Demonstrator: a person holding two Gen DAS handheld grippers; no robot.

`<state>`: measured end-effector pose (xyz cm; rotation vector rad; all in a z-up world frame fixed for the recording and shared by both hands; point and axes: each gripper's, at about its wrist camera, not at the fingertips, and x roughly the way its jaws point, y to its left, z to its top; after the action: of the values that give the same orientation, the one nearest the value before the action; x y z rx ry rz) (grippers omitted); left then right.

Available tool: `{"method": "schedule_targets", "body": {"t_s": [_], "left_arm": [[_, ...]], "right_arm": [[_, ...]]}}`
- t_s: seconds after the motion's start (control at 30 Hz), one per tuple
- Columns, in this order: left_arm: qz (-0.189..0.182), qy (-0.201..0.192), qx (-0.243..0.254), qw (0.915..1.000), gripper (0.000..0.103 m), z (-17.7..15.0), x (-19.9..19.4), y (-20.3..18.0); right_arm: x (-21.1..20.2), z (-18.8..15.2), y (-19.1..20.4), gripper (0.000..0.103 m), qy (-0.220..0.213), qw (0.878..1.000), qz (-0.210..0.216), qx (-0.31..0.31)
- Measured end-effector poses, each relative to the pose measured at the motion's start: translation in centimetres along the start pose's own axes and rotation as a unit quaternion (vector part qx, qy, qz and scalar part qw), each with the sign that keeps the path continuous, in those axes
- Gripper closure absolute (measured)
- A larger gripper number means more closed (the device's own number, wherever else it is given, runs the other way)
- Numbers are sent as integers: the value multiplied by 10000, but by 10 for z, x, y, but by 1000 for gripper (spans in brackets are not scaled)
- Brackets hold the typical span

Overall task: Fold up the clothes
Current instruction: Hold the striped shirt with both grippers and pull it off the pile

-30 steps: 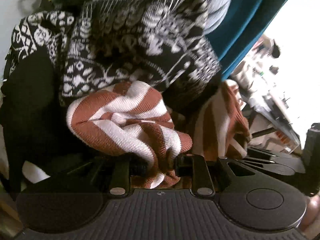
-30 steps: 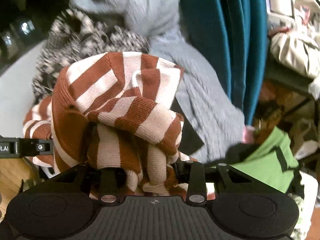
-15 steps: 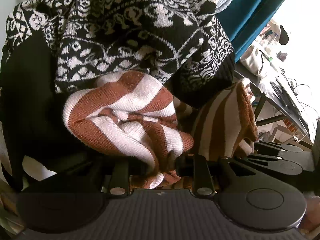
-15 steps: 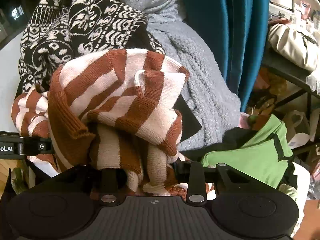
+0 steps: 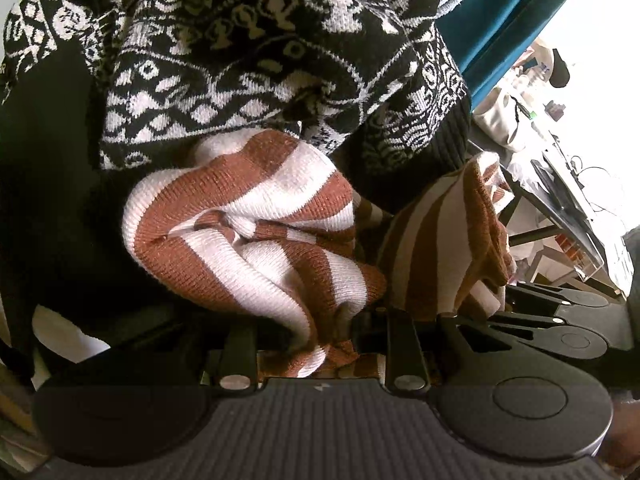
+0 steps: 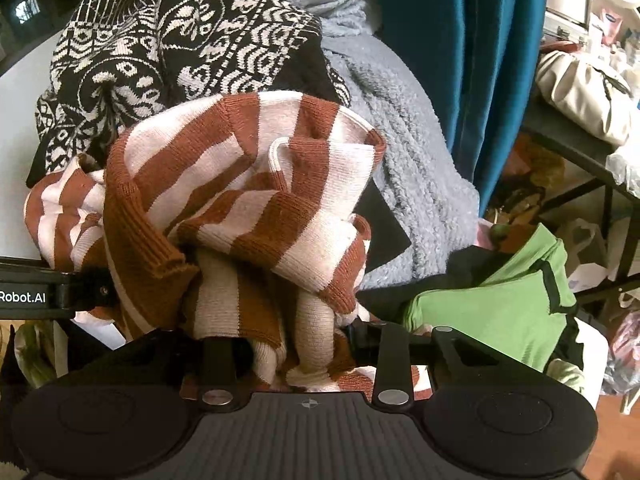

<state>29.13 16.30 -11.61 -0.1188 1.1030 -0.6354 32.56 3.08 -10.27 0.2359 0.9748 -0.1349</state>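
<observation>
The left gripper (image 5: 320,332) is pinching a bunch of the striped sweater (image 5: 256,240) between its two black fingers (image 5: 402,340). The sweater has rusty brown and white stripes. It puffs up in a soft lump right in front of the gripper and a bit to its left. More of the same sweater hangs just to the right of the fingers. Past the lump, farther out from the gripper, lies a black and white patterned sweater (image 5: 260,60) with little diamonds and shapes knitted in. It touches the top of the striped lump. A dark cloth (image 5: 48,184) sits off to the left.

The right gripper (image 6: 304,344) is also pinching the striped sweater (image 6: 248,200), and the cloth is squeezed into a thick wad between its fingers (image 6: 390,356). The sweater rises in big folds straight ahead of the gripper, with a brown ribbed edge hanging down on the left. Behind it is the patterned sweater (image 6: 172,52) (up and to the left) and a fuzzy grey blanket (image 6: 404,152) to the right. A green cloth (image 6: 492,300) lies low on the right, just beside the gripper. A blue curtain (image 6: 460,48) hangs far behind. The tip of the other gripper pokes in at the left edge, and the stripes reach over to it
</observation>
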Motion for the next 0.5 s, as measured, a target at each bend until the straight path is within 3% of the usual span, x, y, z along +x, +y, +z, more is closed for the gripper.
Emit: {"method": "schedule_targets", "body": {"t_s": [0.5], "left_arm": [[21, 94, 362, 9993, 75, 1, 2, -4]], "right_arm": [[-4, -3, 5, 71, -81, 9998, -49, 185]]}}
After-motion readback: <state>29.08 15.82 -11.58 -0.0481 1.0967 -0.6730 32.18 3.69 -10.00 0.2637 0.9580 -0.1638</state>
